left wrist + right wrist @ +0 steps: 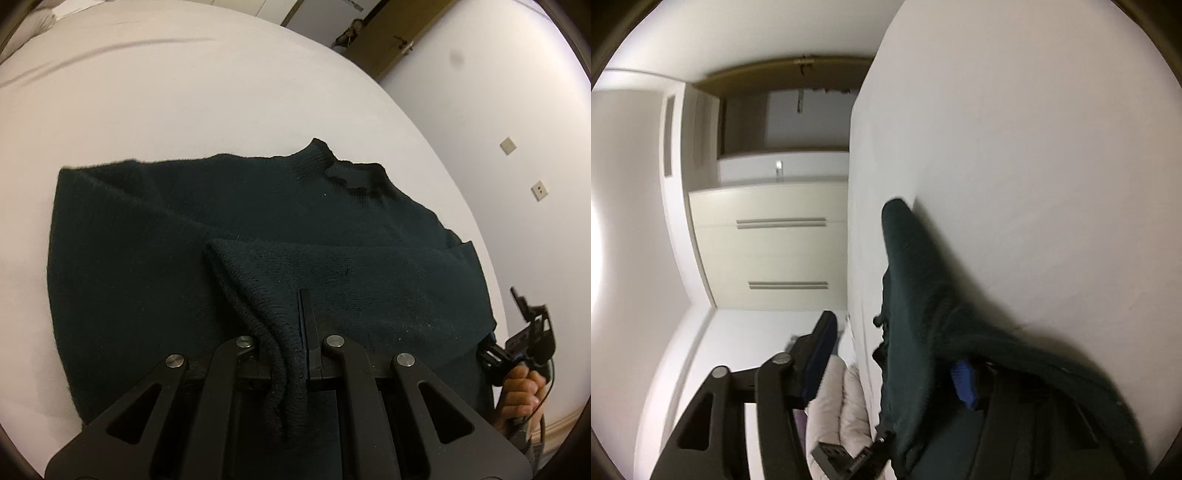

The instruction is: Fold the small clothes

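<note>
Dark green knit sweater (pixel 155 236) lies flat on the white bed sheet (pixel 184 92), collar (pixel 343 166) at the far edge from my left wrist view, body spread wide to the left. One sleeve or side panel is folded across the lower front, and its ribbed cuff (pixel 273 332) runs straight into my left gripper (pixel 291 332).

Left jaws are pinched together on that cuff. Knit bunches between the fingers and hangs down behind them. Grip looks solid but sits on the ribbing only.

Right gripper (pixel 897 362) is rolled sideways, bed surface running vertical in its view. One finger with a blue pad (pixel 820 354) stands clear on one side, another blue pad (pixel 964 384) peeks out from under the sweater fabric (pixel 916 295) draped over it. Jaws are apart, fabric lying over one finger rather than clamped, as far as I can judge. In the left view, the right hand (pixel 517 387) holds its handle just off the sweater's right edge.

Risks as I see them:
- Loose knit stretches, so pulling by the cuff alone may drag the sleeve out without carrying the fold.
- Fabric draped on the open right finger can snag the pad and pull the right edge off the bed.
- Sheet is smooth, so the whole sweater may slide instead of creasing.
- Fold line likely skews if only the left side moves.
</note>
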Motion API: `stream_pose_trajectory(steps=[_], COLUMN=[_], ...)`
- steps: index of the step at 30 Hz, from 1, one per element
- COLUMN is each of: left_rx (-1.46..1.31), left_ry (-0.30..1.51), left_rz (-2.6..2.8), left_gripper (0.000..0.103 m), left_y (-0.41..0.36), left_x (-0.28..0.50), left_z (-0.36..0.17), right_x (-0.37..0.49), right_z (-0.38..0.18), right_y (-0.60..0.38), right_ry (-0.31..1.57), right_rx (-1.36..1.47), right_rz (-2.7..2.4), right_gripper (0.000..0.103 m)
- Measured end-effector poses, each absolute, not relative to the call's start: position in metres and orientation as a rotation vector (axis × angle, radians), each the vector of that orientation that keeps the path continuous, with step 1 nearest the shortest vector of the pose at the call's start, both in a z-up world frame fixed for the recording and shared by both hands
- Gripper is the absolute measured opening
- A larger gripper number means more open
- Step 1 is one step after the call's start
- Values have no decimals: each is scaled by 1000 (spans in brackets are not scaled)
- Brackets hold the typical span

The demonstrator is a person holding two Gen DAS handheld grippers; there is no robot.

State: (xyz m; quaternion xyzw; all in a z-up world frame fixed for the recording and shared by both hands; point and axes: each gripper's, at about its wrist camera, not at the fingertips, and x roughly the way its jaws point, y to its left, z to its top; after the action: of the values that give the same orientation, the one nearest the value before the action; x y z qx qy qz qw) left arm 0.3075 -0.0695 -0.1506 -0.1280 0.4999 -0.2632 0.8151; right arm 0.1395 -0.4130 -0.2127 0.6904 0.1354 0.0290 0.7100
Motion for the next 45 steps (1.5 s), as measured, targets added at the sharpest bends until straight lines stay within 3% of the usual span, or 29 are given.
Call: stream_pose_trajectory(steps=[3, 22, 26, 30, 36, 41, 43, 45], left_rx=[-247, -219, -241, -286, -286, -291, -306, -308], left_ry=[1042, 1049, 1069, 1077, 1086, 1087, 1093, 1095], left_rz=[-572, -567, -575, -585, -570, -583, -593, -595], left_gripper=[8, 11, 12, 13, 13, 13, 13, 13], left_y=[-64, -47, -45, -40, -41, -41, -38, -35], left_x=[300, 286, 292, 295, 294, 296, 297, 297], left_z=[-149, -141, -147, -153, -153, -154, -154, -153], right_x=[143, 125, 110, 79, 149, 213, 224, 216], right_z=[-218, -200, -187, -143, -115, -145, -175, -195], right_y=[-410, -412, -410, -430, -432, -410, -413, -423], right_ry=[313, 451, 553, 410, 501, 649, 721, 692], right_rx=[1512, 1368, 1372, 1314, 1173, 1110, 1113, 1117], right_rz=[68, -7, -21, -85, 72, 184, 130, 114], right_gripper=[46, 47, 55, 59, 62, 62, 55, 14])
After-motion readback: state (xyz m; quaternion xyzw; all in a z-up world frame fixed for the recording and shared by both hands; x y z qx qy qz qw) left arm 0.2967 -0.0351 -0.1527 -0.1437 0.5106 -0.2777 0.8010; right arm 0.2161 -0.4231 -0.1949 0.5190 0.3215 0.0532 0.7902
